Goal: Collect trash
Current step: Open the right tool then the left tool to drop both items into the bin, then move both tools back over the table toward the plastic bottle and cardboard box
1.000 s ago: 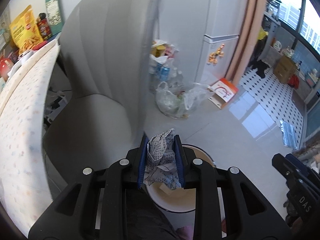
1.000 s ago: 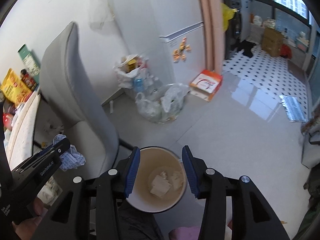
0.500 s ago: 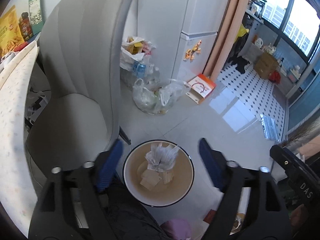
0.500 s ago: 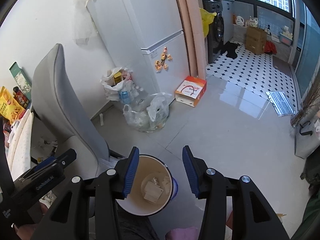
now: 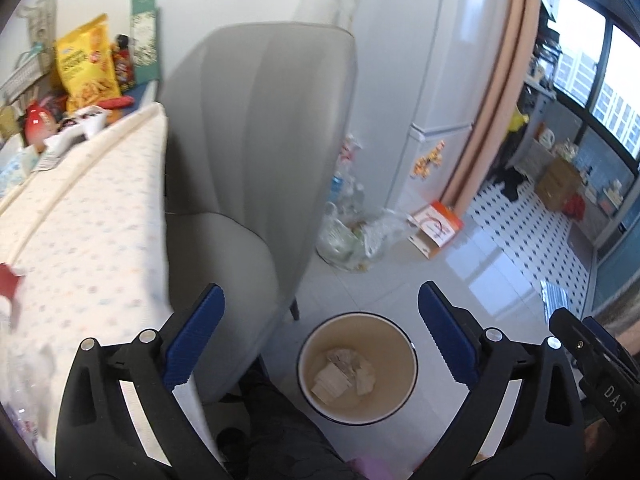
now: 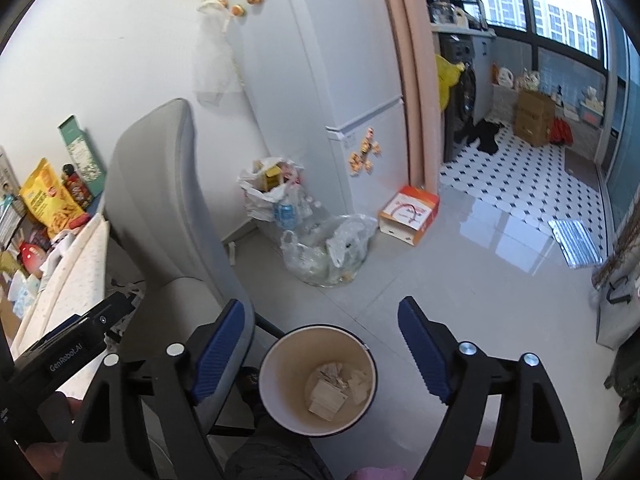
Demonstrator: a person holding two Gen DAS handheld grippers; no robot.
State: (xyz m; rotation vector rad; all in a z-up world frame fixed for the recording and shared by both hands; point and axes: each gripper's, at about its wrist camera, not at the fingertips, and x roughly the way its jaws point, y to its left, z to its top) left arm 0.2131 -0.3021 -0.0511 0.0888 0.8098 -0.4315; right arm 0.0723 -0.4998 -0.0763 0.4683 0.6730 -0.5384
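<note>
A round tan waste bin (image 5: 310, 350) with a dark rim stands on the floor below both grippers; it also shows in the right wrist view (image 6: 280, 364). Crumpled paper scraps (image 5: 346, 370) lie at its bottom, also seen in the right wrist view (image 6: 336, 386). My left gripper (image 5: 320, 338) is open wide and empty, high above the bin. My right gripper (image 6: 320, 350) is open and empty, straddling the bin from above. A red scrap (image 5: 8, 284) lies on the dotted table cover at the far left.
A grey chair (image 5: 256, 152) stands left of the bin beside a table with a dotted cover (image 5: 80, 240). Snack bags (image 5: 86, 66) and clutter sit at the table's back. Plastic bags of rubbish (image 6: 324, 252), an orange box (image 6: 408, 212) and a white fridge (image 6: 340, 80) are beyond.
My left gripper opened and the printed paper wad dropped into the bin. The left gripper has since risen and swung left toward the table. The right gripper opened wider.
</note>
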